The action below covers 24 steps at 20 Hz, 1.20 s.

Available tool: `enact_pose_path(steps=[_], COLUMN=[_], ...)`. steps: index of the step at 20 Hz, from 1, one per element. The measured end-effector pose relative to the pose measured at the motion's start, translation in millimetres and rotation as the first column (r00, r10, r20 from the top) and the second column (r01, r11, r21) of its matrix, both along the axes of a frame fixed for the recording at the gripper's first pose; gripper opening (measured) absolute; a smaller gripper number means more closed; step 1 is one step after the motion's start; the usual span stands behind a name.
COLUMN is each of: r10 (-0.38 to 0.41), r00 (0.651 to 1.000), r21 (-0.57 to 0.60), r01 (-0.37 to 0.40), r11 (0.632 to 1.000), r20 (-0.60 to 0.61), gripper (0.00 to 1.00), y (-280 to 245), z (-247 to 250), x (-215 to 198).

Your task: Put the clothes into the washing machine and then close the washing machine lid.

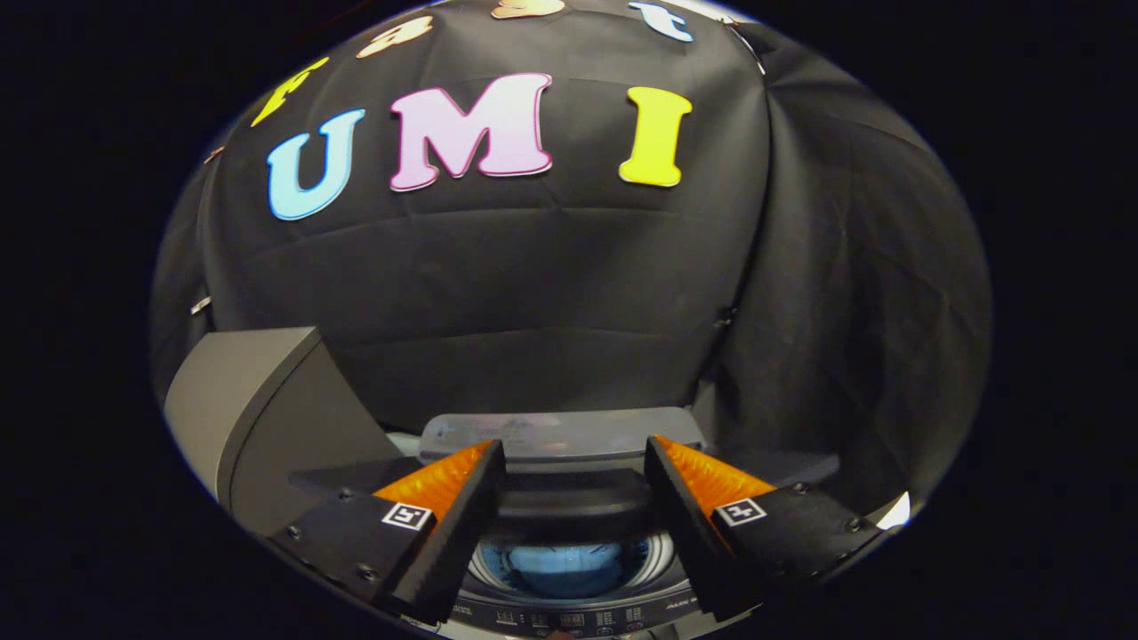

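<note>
1. The gripper [573, 484] hangs over a top-loading washing machine [569, 613], fingers spread wide, holding nothing
2. Blue clothes [569, 569] lie in the drum below; folded lid [560, 436] stands open just beyond
3. Best approach, likely: reach far, hook the lid's edge, lower gently

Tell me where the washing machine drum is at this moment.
In the gripper view, the drum lies low between the two open fingers of the gripper, below the raised lid and above the control panel.

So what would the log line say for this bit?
gripper: jaws open, holding nothing | washing machine: just below the jaws | lid: up, folded back | drum: open, something blue inside | grey box: beside machine
</note>
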State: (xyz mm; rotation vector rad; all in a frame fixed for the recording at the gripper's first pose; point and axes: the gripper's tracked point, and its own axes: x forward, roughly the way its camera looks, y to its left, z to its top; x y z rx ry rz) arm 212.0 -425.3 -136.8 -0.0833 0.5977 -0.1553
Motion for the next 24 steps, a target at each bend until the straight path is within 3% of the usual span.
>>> enact_pose_path(steps=[6, 14, 19, 24], r10=[-0.057, -0.044, 0.001, 0.035], r00=[0.994, 0.99, 0.996, 0.997], r21=[0.007, -0.019, -0.023, -0.036], r01=[0.058, 0.042, -0.003, -0.032], r11=[0.998, 0.999, 1.0, 0.999], r20=[-0.096, -0.135, -0.089, 0.07], gripper=[0.99, 0.99, 0.99, 0.98], y=[-22.1, -26.1, -11.4, 2.1], z=[-59.2, -76.0, -47.2, 22.4], x=[-32.5, -54.4, -49.3, -42.7])
